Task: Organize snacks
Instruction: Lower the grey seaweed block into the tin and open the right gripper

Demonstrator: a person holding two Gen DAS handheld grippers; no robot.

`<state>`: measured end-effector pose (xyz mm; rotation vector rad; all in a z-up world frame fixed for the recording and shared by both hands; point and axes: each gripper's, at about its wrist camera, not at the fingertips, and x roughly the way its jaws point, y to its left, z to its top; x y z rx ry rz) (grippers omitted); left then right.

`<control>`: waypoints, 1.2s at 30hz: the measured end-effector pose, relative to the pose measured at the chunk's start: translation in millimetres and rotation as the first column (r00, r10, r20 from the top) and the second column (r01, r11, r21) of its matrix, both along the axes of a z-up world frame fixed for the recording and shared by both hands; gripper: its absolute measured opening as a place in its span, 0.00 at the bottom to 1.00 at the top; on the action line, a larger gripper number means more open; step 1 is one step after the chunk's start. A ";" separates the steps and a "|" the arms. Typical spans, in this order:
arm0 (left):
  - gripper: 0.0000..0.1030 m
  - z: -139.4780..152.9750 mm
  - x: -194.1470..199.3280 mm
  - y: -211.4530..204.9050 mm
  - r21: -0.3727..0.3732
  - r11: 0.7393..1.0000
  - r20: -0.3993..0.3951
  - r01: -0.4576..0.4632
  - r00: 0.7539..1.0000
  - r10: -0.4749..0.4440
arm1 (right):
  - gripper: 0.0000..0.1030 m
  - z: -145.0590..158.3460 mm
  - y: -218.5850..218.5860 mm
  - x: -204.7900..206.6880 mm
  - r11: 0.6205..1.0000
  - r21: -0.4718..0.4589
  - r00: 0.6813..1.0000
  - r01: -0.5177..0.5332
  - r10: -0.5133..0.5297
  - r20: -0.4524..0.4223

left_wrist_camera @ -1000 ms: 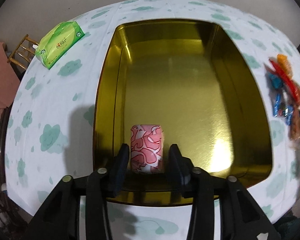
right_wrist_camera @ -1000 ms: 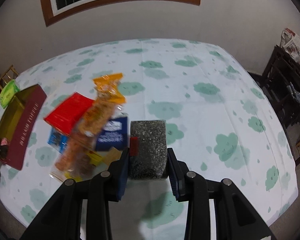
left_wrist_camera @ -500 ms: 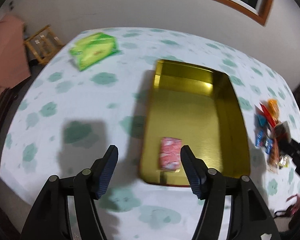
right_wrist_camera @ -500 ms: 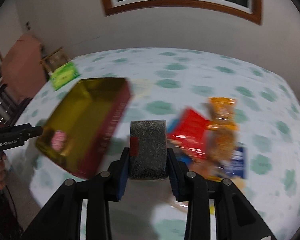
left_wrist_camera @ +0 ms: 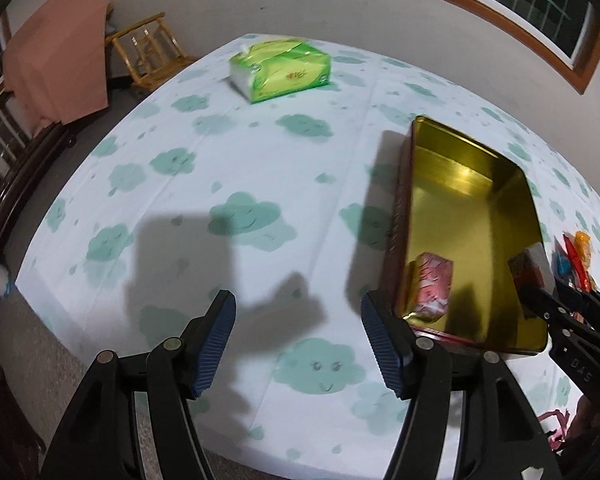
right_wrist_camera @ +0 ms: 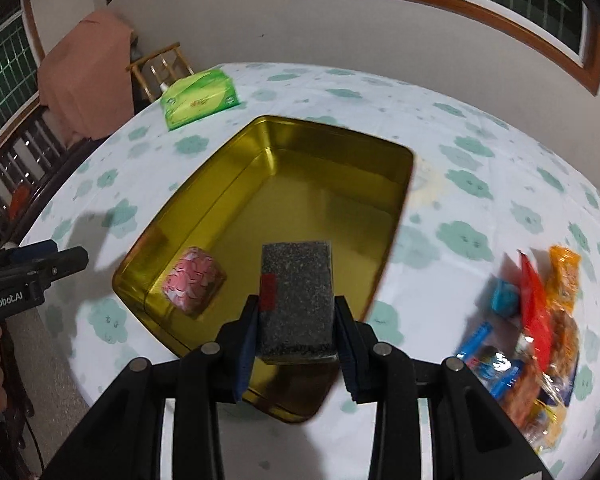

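Note:
A gold tin box (right_wrist_camera: 236,184) stands open on the cloud-print tablecloth; it also shows in the left wrist view (left_wrist_camera: 468,200). A pink patterned snack (right_wrist_camera: 194,280) lies in its near left corner, also seen in the left wrist view (left_wrist_camera: 432,282). My right gripper (right_wrist_camera: 296,324) is shut on a dark speckled snack pack (right_wrist_camera: 296,296) and holds it over the near end of the tin. My left gripper (left_wrist_camera: 296,340) is open and empty, above the cloth to the left of the tin.
A pile of loose snacks (right_wrist_camera: 536,332) lies on the cloth right of the tin. A green tissue pack (left_wrist_camera: 282,70) sits at the far side. A wooden chair (left_wrist_camera: 148,52) and a cloth-draped object (left_wrist_camera: 56,76) stand beyond the table's left edge.
My left gripper let go of the pink snack, opened and pulled back left of the tin. My right gripper carried the dark pack from the snack pile to over the tin.

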<state>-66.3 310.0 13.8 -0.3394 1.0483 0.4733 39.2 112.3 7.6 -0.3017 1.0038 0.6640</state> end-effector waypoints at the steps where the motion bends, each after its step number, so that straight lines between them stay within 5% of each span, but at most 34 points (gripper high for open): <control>1: 0.60 -1.6 -2.1 1.2 -0.006 1.000 -0.003 -0.003 1.000 0.003 | 0.34 -2.6 5.1 -0.1 1.000 -0.010 1.000 -0.011 0.011 0.003; 26: 0.60 -7.7 -12.0 -3.5 -0.060 0.998 -0.009 -0.013 1.000 0.012 | 0.35 -36.2 34.0 1.5 0.991 -0.113 0.998 -0.066 0.064 -0.018; 36: 0.60 -5.8 -4.4 -20.7 -0.069 0.997 0.013 0.025 1.000 -0.024 | 0.41 -13.2 13.4 -4.9 0.998 -0.005 0.998 -0.070 0.070 -0.007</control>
